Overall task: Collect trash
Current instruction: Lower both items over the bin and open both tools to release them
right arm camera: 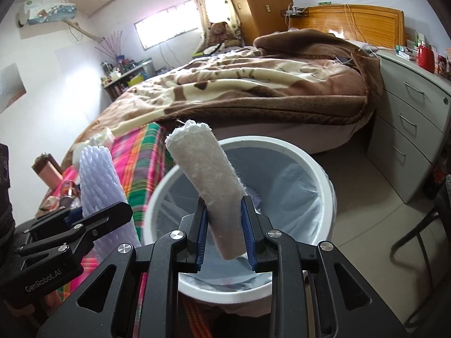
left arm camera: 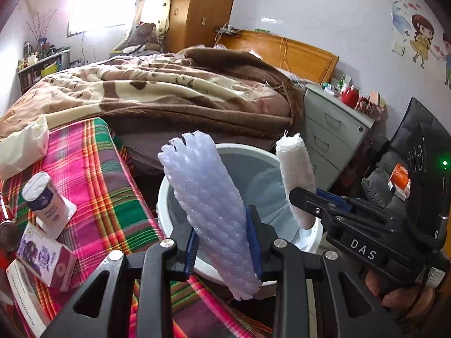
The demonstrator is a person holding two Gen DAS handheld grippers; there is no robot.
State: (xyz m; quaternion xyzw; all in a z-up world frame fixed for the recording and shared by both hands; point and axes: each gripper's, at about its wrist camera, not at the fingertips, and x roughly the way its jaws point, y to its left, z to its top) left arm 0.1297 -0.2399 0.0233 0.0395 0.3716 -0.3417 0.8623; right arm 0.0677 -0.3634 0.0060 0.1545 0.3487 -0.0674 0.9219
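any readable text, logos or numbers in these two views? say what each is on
"DAS" – white letters on the right gripper body, left wrist view.
"GenRobot.AI" – on the left gripper body, right wrist view.
Purple box: print too small to read.
White bottle: label blurred.
White card under the box: lines of text, unreadable.
Orange pack: unreadable.
Label at the right gripper's handle: code, too small.
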